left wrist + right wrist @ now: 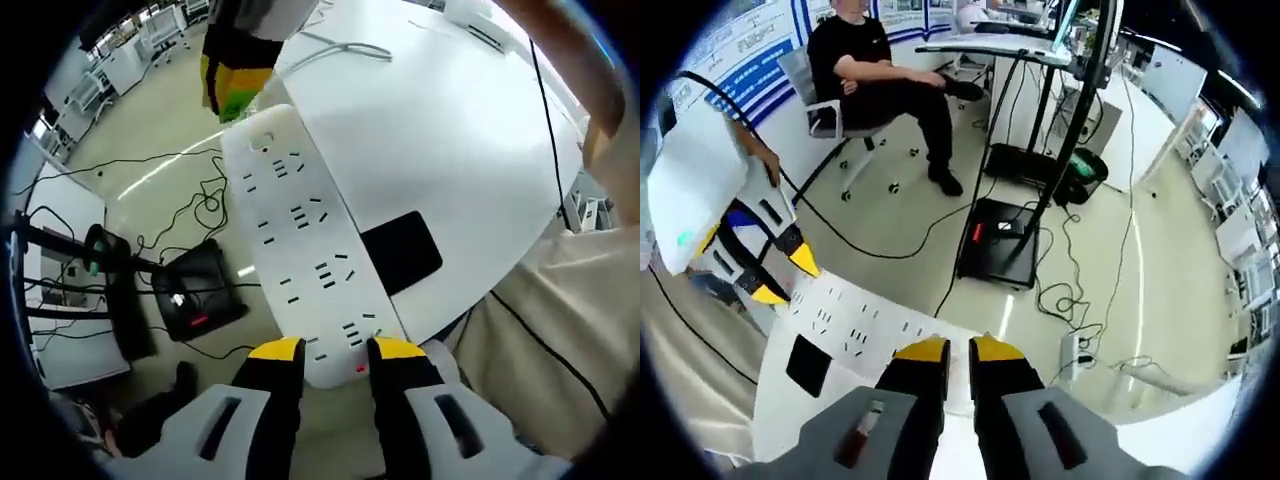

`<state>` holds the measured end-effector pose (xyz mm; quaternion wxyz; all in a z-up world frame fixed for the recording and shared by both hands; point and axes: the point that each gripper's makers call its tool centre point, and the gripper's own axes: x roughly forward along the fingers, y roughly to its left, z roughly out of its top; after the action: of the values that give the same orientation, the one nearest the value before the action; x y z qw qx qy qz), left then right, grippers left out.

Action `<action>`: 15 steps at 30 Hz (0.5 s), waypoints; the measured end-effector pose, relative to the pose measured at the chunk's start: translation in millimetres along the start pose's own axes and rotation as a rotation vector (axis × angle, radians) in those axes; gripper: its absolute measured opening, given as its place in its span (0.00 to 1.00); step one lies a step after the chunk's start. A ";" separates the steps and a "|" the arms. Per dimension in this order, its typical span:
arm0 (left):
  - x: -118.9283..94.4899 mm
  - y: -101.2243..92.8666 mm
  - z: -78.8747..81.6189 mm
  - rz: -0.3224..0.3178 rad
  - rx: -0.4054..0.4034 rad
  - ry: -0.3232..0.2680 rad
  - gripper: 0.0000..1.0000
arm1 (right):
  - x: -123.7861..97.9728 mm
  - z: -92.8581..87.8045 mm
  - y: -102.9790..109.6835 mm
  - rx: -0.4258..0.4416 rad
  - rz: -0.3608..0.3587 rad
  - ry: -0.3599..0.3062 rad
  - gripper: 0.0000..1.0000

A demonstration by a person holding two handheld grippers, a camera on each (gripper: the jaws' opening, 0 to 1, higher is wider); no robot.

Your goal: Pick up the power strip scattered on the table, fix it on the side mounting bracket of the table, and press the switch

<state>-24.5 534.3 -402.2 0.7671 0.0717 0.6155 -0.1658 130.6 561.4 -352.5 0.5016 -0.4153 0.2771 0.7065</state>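
Left gripper [336, 350] clamping long white power strip [300, 235]

A pale, glossy floor [1140, 290] carries loose black cables [1080, 290] and a black stand base [1000, 245]. A person sits on a wheeled chair [825, 115] before a blue-and-white wall [750, 50]. White desks [130, 55] stand in rows further off. A white table [440, 130] is close by.
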 end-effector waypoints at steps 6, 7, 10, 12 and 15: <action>0.6 -0.7 0.4 -0.004 0.002 0.000 0.31 | -24.3 9.3 3.5 0.022 -0.039 -0.100 0.07; 0.7 -0.5 0.6 -0.004 0.003 0.001 0.31 | -26.6 14.2 2.6 0.025 -0.046 -0.118 0.07; 1.0 -0.4 0.8 -0.004 0.004 0.004 0.31 | -38.1 21.8 1.4 0.035 -0.075 -0.198 0.08; 1.3 -0.7 0.9 -0.005 0.005 0.007 0.31 | -46.2 26.5 1.4 0.064 -0.084 -0.257 0.09; 1.7 -1.1 1.1 -0.005 0.004 0.008 0.31 | -60.3 32.2 -0.3 0.099 -0.112 -0.344 0.10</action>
<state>-23.5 532.7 -403.5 0.7641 0.0723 0.6184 -0.1687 130.1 558.7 -284.2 0.5998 -0.2779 0.1984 0.7236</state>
